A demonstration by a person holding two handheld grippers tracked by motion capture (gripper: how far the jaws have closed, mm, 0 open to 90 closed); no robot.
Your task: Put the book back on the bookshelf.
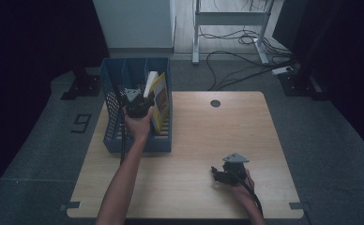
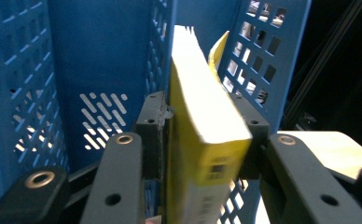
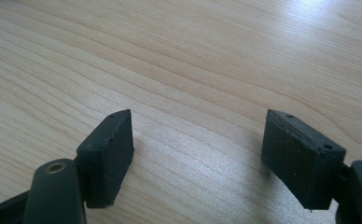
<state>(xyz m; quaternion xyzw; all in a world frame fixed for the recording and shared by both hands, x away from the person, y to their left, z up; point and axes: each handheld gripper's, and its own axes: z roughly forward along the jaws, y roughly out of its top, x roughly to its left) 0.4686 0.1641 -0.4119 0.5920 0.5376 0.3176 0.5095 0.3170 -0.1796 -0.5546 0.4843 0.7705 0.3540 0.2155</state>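
Wooden table [image 1: 194,140]: left gripper [image 2: 202,135] straddles yellow book [image 2: 202,140] in blue rack [image 1: 119,140], grip unclear; right gripper [image 3: 198,154] spread, empty.

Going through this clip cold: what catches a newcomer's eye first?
The yellow book standing in the right compartment of the blue file rack at the table's far left, with the left gripper straddling it. Then the right gripper, jaws open above bare wooden table near the front right.

We see a perforated blue plastic file rack [image 2: 258,60], a glossy yellow paper book [image 2: 202,140], a smooth pale wood tabletop [image 3: 179,60], and matt black rubbery gripper pads [image 3: 111,156].
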